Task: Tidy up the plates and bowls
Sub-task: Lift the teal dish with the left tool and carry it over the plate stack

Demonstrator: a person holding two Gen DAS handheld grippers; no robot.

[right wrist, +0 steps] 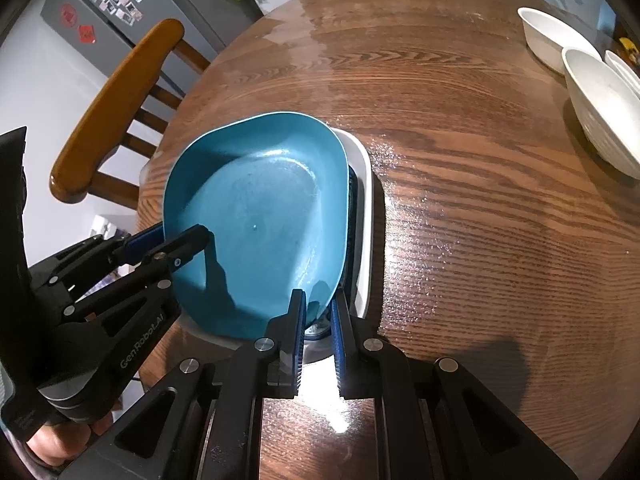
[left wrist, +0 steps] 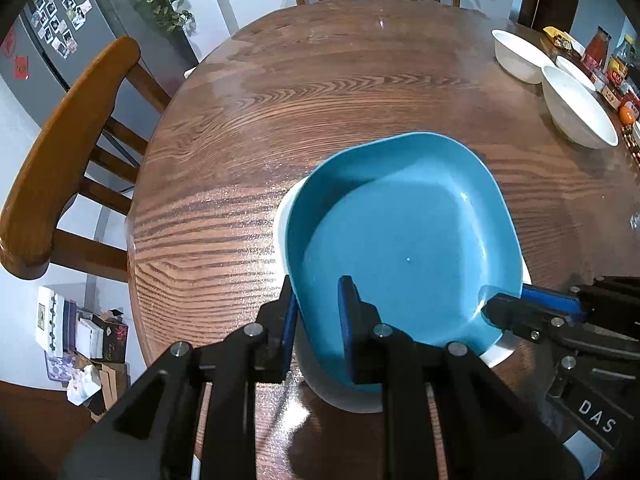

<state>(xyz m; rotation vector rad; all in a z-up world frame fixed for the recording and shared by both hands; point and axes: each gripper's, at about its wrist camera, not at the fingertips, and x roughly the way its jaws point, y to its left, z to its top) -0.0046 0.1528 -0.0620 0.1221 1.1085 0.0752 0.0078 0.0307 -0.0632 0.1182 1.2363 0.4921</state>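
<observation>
The round wooden table w/ dark oak grain (left wrist: pixel 320 92) has a glossy top. Beyond its far edge stand wooden chairs (left wrist: pixel 68 160), a grey fridge w/ photos (left wrist: pixel 60 28) and a green plant (left wrist: pixel 156 0).

The blue glazed plate w/ rounded corners (left wrist: pixel 404 236) is at the table's near edge. It is tilted, one side lifted, over a white dish (right wrist: pixel 362 216) under it.

The left gripper (left wrist: pixel 316 320) has the plate's rim between its fingers; the gap looks a bit wider than the rim, so grip is not sure. The right gripper (right wrist: pixel 320 312) is clamped on the plate's near-right rim.

Three white bowls (left wrist: pixel 576 108), smooth ceramic, sit at the table's far right side, beside jars (left wrist: pixel 598 50).
</observation>
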